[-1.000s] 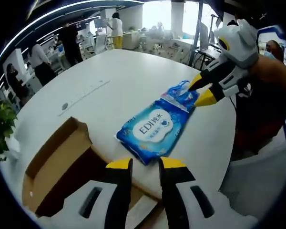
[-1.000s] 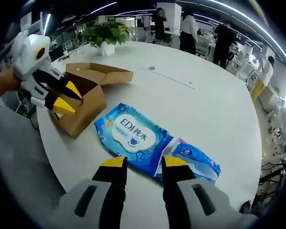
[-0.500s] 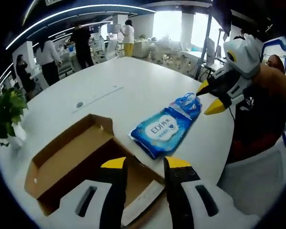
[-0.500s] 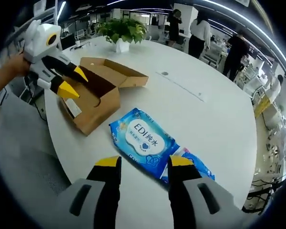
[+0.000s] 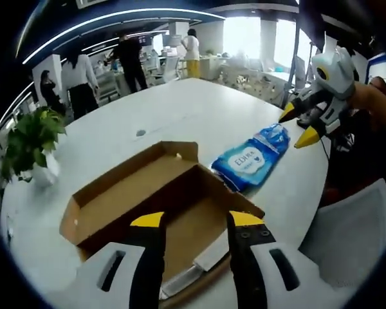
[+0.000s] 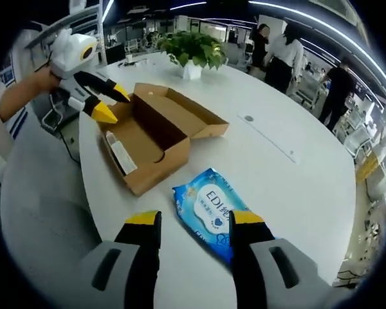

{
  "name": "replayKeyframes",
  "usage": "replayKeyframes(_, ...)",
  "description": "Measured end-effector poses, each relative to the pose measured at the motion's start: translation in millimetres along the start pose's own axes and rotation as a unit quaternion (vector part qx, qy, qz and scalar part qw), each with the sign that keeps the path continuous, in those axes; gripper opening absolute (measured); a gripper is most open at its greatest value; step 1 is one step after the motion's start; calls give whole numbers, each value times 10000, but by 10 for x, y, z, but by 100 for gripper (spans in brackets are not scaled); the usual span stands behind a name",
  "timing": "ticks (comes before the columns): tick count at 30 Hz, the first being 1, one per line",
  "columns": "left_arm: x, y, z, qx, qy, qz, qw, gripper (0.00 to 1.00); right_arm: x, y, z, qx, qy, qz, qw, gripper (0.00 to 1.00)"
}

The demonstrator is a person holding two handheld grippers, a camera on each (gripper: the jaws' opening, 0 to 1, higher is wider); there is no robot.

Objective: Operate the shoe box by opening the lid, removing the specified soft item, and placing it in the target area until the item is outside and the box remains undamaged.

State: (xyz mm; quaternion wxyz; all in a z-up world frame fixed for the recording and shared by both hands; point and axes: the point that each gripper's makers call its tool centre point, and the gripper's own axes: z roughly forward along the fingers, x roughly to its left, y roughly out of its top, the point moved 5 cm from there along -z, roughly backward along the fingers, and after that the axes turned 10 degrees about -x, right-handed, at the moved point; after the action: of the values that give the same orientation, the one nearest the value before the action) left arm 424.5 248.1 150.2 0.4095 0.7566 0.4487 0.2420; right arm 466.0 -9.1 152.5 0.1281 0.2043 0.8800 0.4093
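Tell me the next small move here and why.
Probably lift both tongs away and stop: the blue wipes pack already lies flat on the white table beside the open shoe box, and the left tongs and right tongs are open and hold nothing.

1. Big round white table (image 6: pixel 296 187), glossy under the ceiling lights.
2. Leafy green plant in a white pot (image 5: pixel 32 145) sits near the table's edge.
3. Several people (image 6: pixel 280 51) stand beyond the table, among office desks.
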Motion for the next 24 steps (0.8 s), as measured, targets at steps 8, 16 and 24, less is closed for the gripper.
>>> replayKeyframes(8, 316, -202, -300, -15, 544, -165, 9984, 38, 238, 186, 204, -30, 681, -536, 9962, 41)
replayKeyframes(16, 581, -510, -558, 70, 1014, -461, 9937, 39, 427, 360, 434, -10, 1269, -1022, 9866, 45)
replayKeyframes(24, 854, -811, -857, 181, 1528, -676, 9858, 40, 584, 498, 728, 50, 1798, -1550, 9714, 47)
